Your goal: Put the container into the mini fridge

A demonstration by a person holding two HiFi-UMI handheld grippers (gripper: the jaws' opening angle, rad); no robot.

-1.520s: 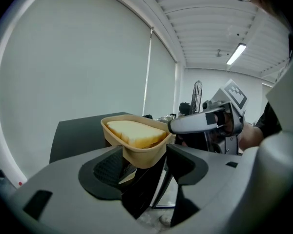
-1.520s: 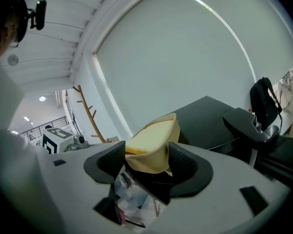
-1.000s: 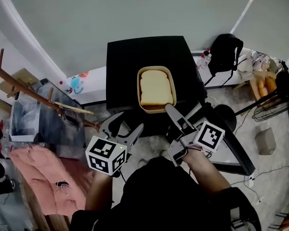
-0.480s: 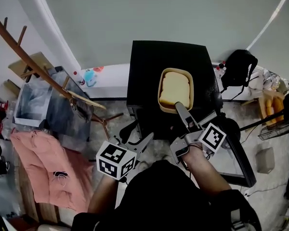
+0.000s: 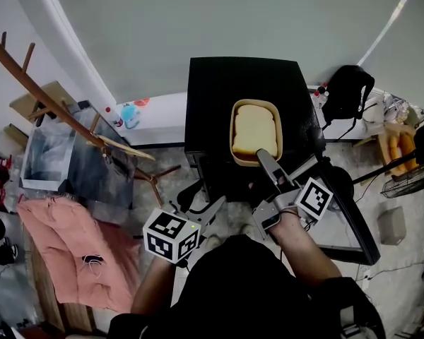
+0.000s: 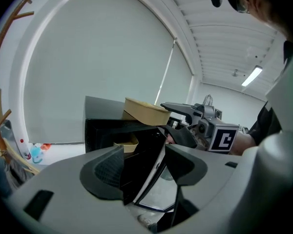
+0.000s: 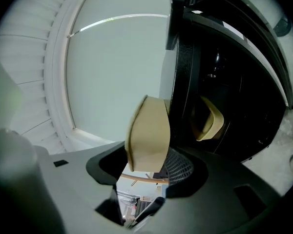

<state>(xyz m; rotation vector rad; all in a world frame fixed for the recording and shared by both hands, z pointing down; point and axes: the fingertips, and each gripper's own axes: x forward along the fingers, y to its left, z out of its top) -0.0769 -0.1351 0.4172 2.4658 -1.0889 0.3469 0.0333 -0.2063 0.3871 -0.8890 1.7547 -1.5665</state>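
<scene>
R hand-held gripper (image 5: 263, 159) jaws had just been closing and were clamped on near rim of container (image 5: 255, 129), which sat atop fridge (image 5: 219, 90), not inside yet. Door (image 5: 348, 221) stood open. L hand-held gripper (image 5: 201, 202) had jaws apart, empty. Lift looked next.

What the mini fridge (image 5: 226, 83) hides
Its inside is out of sight in the head view; in the right gripper view a tan tub (image 7: 211, 120) inside shows only partly.

I register the container (image 5: 255, 129) as tan, the mini fridge (image 5: 219, 94) as black, the floor cloth (image 5: 60, 242) as salmon pink.
</scene>
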